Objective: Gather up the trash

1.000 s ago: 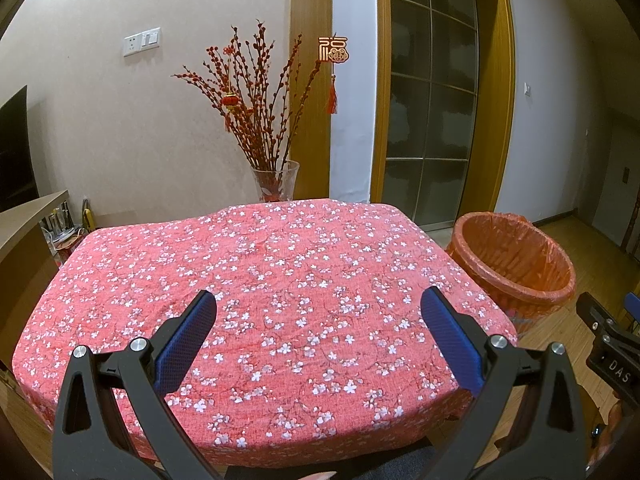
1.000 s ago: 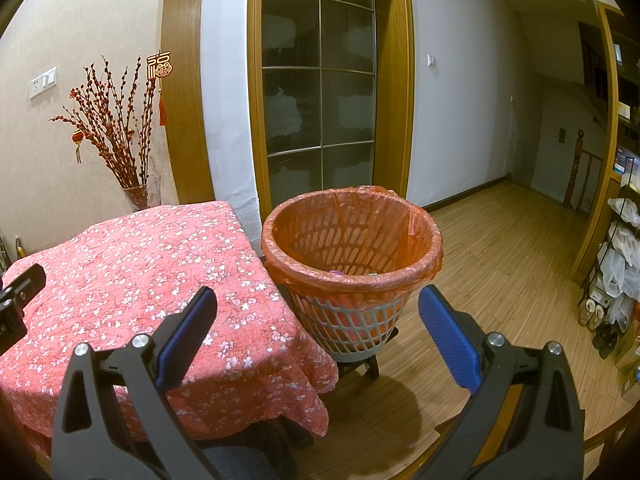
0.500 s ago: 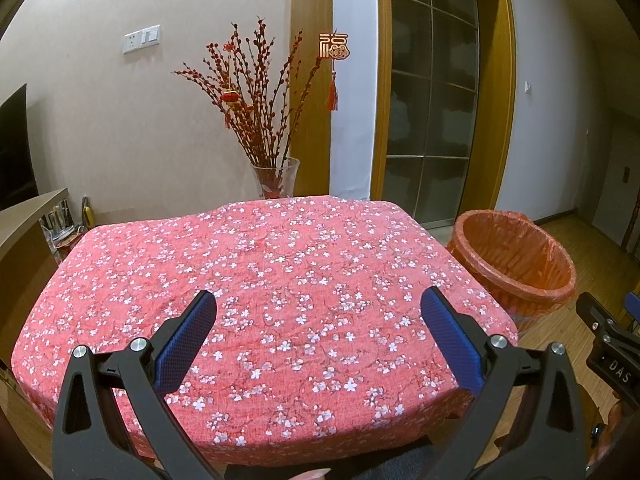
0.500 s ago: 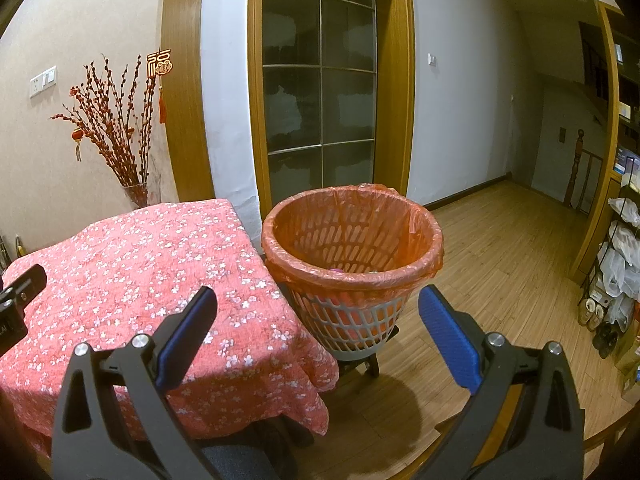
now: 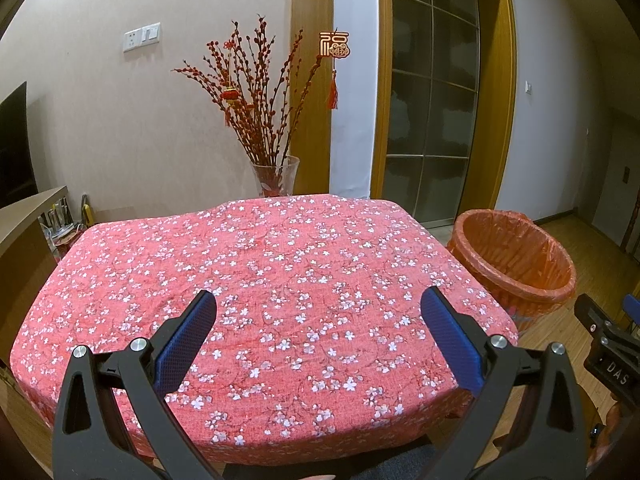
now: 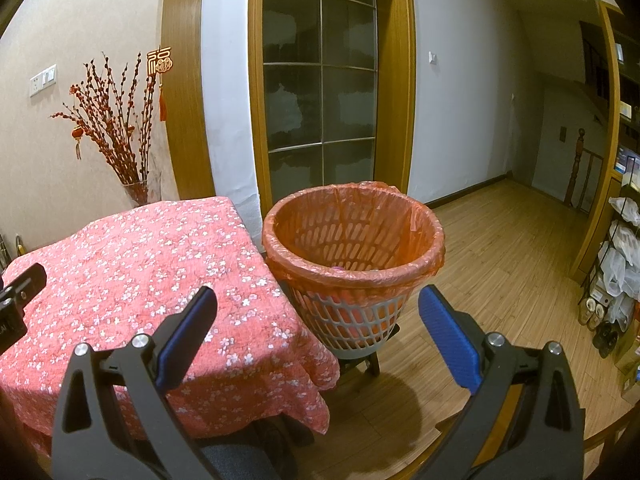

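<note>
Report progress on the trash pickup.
Looks nearly done: the red floral tablecloth shows no trash, and the lined basket holds something small at its bottom. In hand: nothing; left tool and right tool both gape open. Left: nothing visible.

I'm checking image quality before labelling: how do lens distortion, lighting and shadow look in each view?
Left wrist view: strong fisheye bowing of the door frame, dark vignetted corners, evenly lit tablecloth. Right wrist view: same bowing; shadow across the near tablecloth and on the floor under the basket.
</note>
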